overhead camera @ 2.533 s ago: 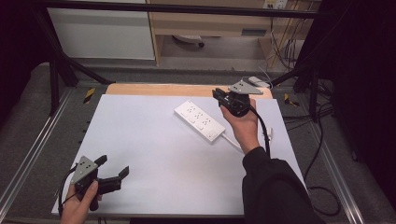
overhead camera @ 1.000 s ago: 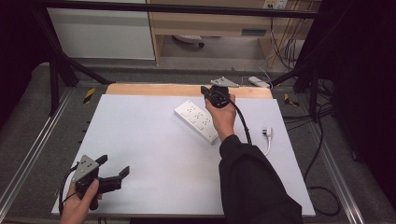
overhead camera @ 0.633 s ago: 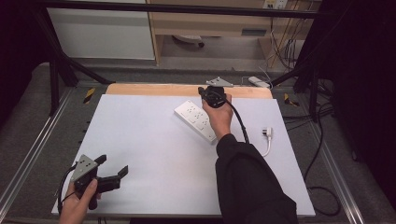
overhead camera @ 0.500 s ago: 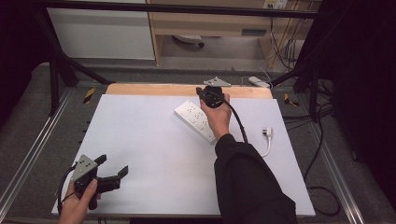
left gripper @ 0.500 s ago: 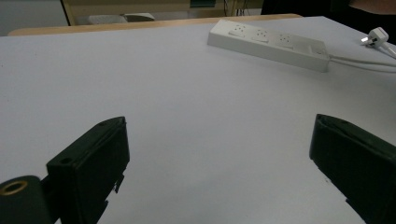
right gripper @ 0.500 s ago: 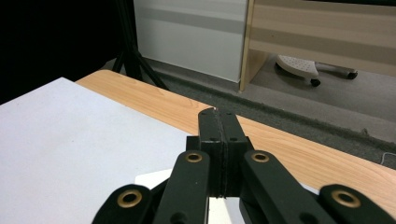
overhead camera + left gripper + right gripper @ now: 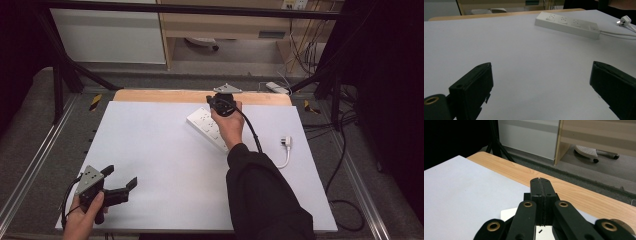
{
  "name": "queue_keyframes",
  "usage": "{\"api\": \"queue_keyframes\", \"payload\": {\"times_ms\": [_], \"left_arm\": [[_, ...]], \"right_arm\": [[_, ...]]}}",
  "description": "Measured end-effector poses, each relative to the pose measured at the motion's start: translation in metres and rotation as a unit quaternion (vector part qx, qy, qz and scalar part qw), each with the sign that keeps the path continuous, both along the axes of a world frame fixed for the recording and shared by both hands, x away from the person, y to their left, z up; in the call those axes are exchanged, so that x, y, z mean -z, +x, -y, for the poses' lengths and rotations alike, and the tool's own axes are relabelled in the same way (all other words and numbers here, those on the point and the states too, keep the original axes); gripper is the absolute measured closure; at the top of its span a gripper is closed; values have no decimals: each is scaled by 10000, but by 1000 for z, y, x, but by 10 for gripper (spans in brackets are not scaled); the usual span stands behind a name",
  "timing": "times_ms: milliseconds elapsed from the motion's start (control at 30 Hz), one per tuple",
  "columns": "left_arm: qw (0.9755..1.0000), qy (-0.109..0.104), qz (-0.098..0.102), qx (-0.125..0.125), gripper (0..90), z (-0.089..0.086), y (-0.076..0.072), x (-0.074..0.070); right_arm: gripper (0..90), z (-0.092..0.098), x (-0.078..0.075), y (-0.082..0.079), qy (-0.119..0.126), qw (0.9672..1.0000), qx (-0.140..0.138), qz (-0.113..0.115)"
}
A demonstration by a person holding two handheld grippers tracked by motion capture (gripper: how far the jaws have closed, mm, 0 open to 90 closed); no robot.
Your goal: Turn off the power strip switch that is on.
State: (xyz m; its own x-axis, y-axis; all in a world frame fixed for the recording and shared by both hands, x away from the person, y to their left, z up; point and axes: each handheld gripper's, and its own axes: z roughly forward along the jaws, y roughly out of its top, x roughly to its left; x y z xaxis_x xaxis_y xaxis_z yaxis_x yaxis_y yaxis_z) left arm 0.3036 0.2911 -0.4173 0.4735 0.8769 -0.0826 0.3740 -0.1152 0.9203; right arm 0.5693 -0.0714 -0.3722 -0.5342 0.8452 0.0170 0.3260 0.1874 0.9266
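Note:
A white power strip (image 7: pixel 201 121) lies slantwise on the white sheet toward the far side; in the left gripper view the strip (image 7: pixel 566 23) lies far ahead. Its white cable ends in a plug (image 7: pixel 286 142) lying loose at the right, and the plug (image 7: pixel 625 19) is also in the left gripper view. My right gripper (image 7: pixel 220 102) hovers over the strip's far end with its jaws pressed together and nothing between them, and its fingertips (image 7: pixel 540 180) point toward the wooden edge. A white corner of the strip (image 7: pixel 509 214) shows below them. My left gripper (image 7: pixel 119 186) stands open near the front left corner, jaws wide (image 7: pixel 541 85).
A wooden table edge (image 7: pixel 165 96) runs along the far side of the white sheet (image 7: pixel 150 150). Beyond it are a grey floor, a cabinet and a chair base (image 7: pixel 596 152). Dark cables (image 7: pixel 345 165) trail off the right side. Metal rails flank the table.
My right hand has moved left along the far side, from the strip's right end to above its far end, uncovering the plug and cable. The left gripper has stayed put.

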Motion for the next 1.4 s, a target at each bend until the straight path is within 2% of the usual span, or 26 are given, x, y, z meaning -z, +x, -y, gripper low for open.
{"api": "queue_keyframes", "payload": {"times_ms": [167,300,400,533,633,867,1133,1200,1400], "left_arm": [[10000,-5,7,11,48,0,0,0],[9999,-111,-24,3,48,0,0,0],[10000,-19,-10,50,49,2,0,0],[10000,-35,-5,40,48,1,1,0],[10000,-36,-2,32,49,0,1,-1],[10000,25,9,33,49,1,1,0],[10000,3,3,38,50,1,1,-1],[10000,-25,-21,31,50,0,1,0],[10000,22,-3,83,49,2,0,-1]], "right_arm": [[900,-3,6,4,1,10000,31,-60],[900,-6,10,7,-35,9999,1,-137],[900,-10,12,9,-43,9998,-9,-169],[900,-15,17,10,-92,9997,-47,-210],[900,-17,20,10,-31,9995,-38,-299],[900,-23,26,10,-66,9994,-43,-339],[900,-29,32,10,-72,9990,-44,-433],[900,-29,34,11,-27,9988,-45,-483],[900,-29,41,14,-96,9979,33,-633]]}}
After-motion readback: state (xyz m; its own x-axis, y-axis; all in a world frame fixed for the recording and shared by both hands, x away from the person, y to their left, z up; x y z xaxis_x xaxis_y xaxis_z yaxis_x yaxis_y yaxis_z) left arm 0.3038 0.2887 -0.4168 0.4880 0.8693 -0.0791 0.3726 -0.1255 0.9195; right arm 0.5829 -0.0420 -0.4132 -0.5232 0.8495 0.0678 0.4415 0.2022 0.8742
